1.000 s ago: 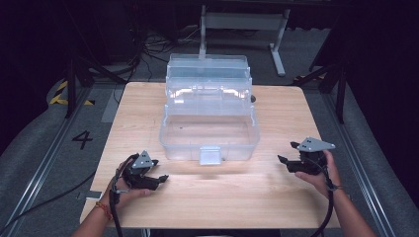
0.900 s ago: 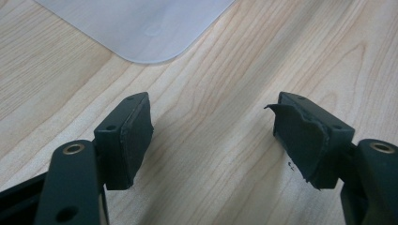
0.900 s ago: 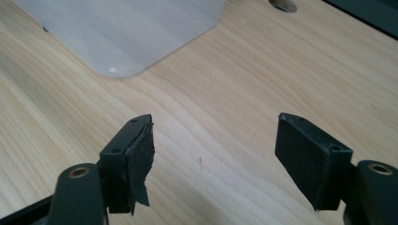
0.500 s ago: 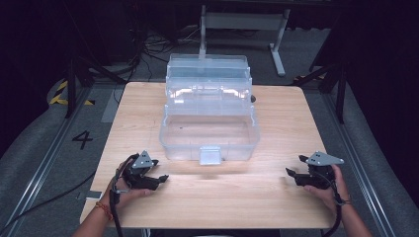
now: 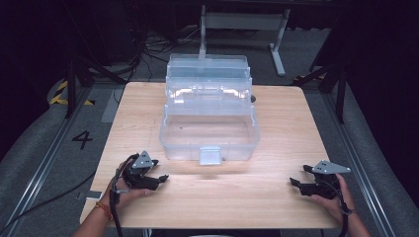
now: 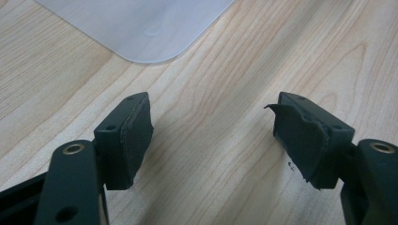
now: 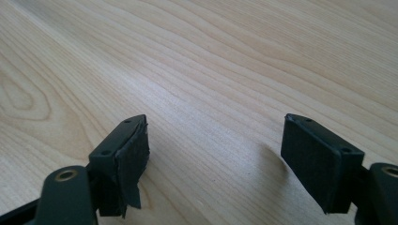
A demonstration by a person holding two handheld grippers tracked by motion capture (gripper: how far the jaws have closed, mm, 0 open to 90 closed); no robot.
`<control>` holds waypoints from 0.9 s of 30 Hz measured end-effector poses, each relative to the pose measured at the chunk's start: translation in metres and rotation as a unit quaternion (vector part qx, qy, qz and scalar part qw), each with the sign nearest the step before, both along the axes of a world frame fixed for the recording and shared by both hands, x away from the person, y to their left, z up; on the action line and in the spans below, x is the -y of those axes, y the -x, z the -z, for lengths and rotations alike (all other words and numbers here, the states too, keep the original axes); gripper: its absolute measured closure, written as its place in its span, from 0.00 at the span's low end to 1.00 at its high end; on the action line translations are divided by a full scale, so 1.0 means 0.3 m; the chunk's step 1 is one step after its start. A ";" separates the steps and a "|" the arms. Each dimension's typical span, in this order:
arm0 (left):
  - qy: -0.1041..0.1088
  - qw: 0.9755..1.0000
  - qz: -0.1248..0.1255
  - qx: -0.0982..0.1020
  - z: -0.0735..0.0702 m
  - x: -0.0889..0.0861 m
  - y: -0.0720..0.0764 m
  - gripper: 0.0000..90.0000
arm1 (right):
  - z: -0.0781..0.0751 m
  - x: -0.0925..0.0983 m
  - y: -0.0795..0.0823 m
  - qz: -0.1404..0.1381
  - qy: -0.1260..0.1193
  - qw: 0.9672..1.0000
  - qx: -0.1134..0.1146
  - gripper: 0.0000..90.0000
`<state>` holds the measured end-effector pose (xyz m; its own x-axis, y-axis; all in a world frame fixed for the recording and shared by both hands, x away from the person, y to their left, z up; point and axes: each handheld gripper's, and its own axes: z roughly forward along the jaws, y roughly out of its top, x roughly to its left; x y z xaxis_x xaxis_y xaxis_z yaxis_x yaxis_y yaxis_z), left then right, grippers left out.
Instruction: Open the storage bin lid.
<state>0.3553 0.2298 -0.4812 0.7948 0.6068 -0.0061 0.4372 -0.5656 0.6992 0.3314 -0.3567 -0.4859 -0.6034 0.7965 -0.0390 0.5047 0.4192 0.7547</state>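
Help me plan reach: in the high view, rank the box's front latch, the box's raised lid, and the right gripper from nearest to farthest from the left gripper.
1. Front latch, on the box's near wall.
2. Raised lid, at the box's far side.
3. Right gripper, at the table's opposite near corner.

Measured from the left gripper.

A lab or test bay: a lone wooden table stands on grey floor with rails, a painted number four, hazard tape and loose cables.

Black hand-held gripper, grey plate
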 end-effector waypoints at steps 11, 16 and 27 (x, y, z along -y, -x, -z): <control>0.000 1.000 -0.003 -0.001 0.000 0.000 0.002 0.32 | 0.002 0.010 -0.011 -0.001 -0.014 1.000 -0.018 0.26; 0.000 1.000 -0.003 -0.002 0.000 0.000 0.002 0.32 | 0.002 0.010 -0.011 -0.001 -0.014 1.000 -0.017 0.26; -0.001 1.000 -0.005 -0.002 0.000 0.002 -0.004 0.29 | 0.002 0.010 -0.011 -0.001 -0.014 1.000 -0.017 0.26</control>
<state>0.3564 0.2291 -0.4813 0.7890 0.6144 -0.0083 0.4453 -0.5624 0.6967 0.3347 -0.3597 -0.4865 -0.6051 0.7961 0.0045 0.5303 0.3989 0.7481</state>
